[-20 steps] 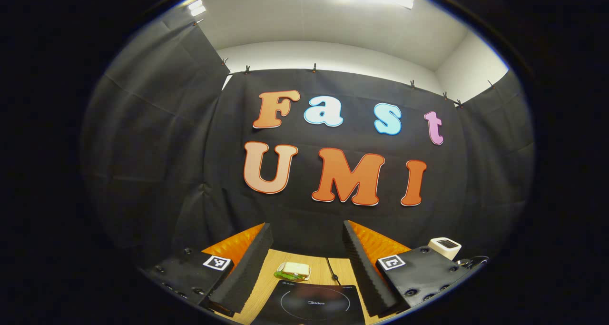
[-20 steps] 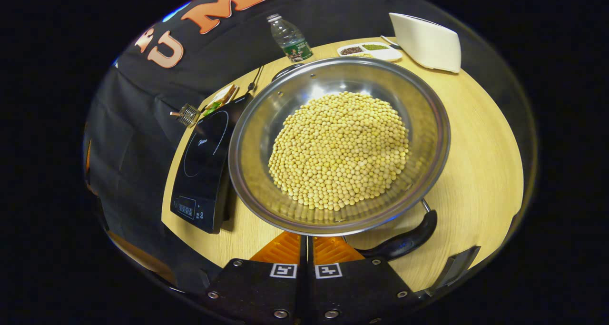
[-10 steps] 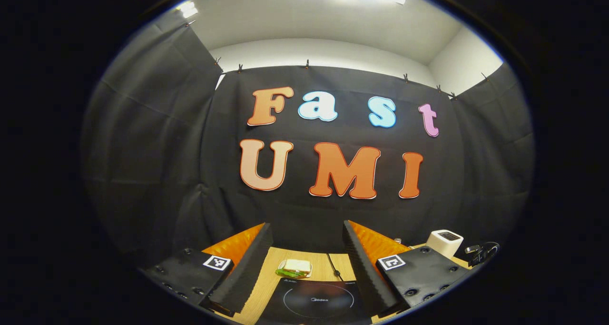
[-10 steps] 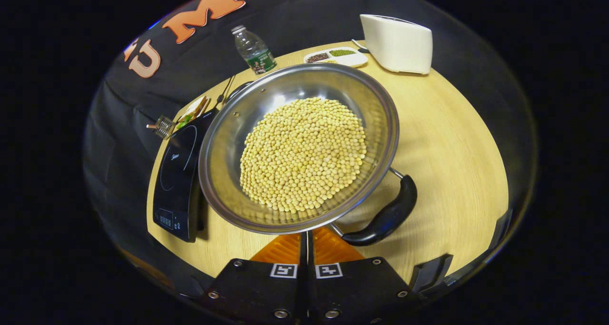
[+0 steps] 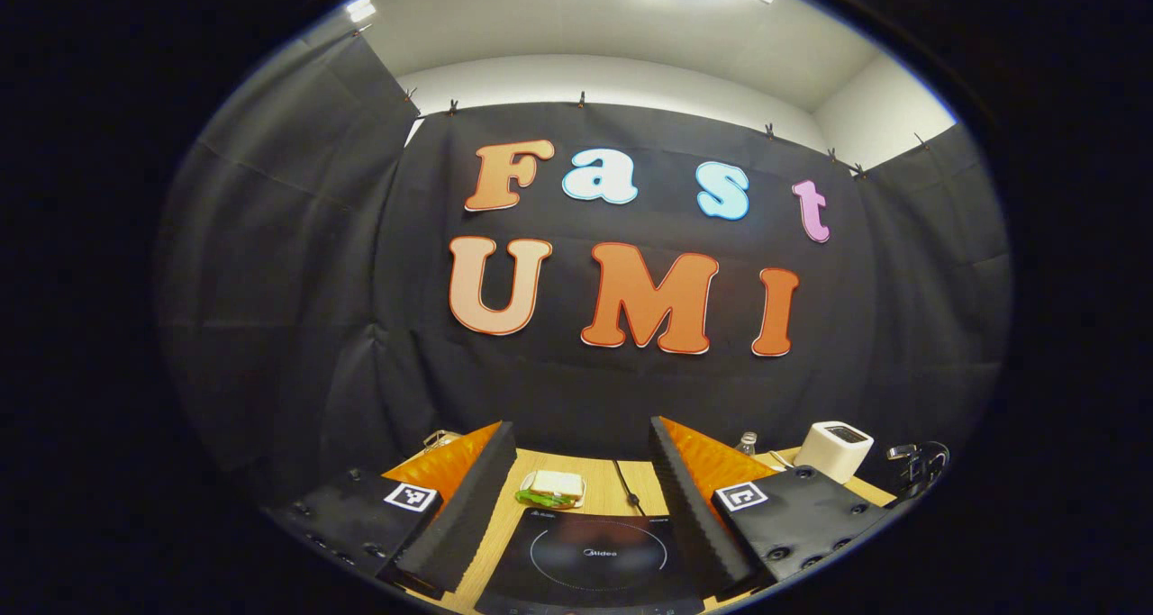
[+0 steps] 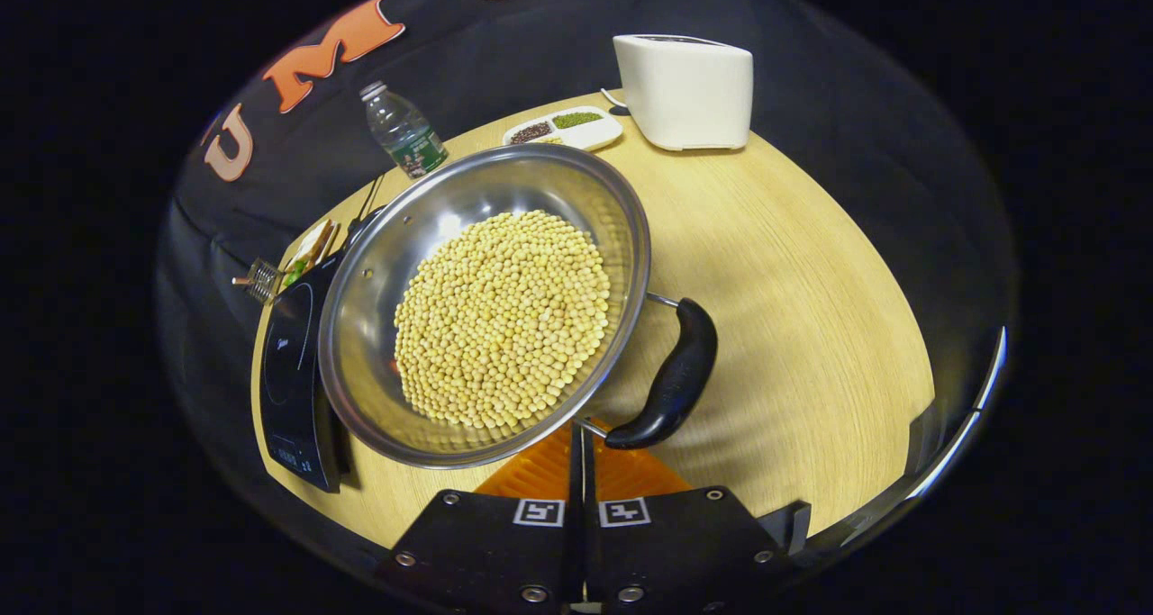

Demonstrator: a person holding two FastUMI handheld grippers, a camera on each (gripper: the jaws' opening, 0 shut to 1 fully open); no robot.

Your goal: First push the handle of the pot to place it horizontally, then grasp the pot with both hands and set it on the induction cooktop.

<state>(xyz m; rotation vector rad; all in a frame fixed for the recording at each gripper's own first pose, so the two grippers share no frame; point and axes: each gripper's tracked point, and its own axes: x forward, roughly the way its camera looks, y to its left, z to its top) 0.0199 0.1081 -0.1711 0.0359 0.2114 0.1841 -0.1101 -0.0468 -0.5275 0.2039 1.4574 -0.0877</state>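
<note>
Pot point(image 6: 486, 304) full of beans point(image 6: 503, 318) sits on the table point(image 6: 793, 309) right beside the cooktop point(image 6: 290, 363), not on it. Right gripper point(image 6: 581, 471) has fingers pressed together with nothing between, tips just under the handle point(image 6: 671, 381) near the rim; looks like the push step is underway. Left gripper point(image 5: 581, 489) is spread wide and empty, above the cooktop point(image 5: 594, 556). Two-handed lift is still to do. Versus a second ago: handle has swung round from the bottom edge toward the right, and the pot sits further left in the right gripper view.
</note>
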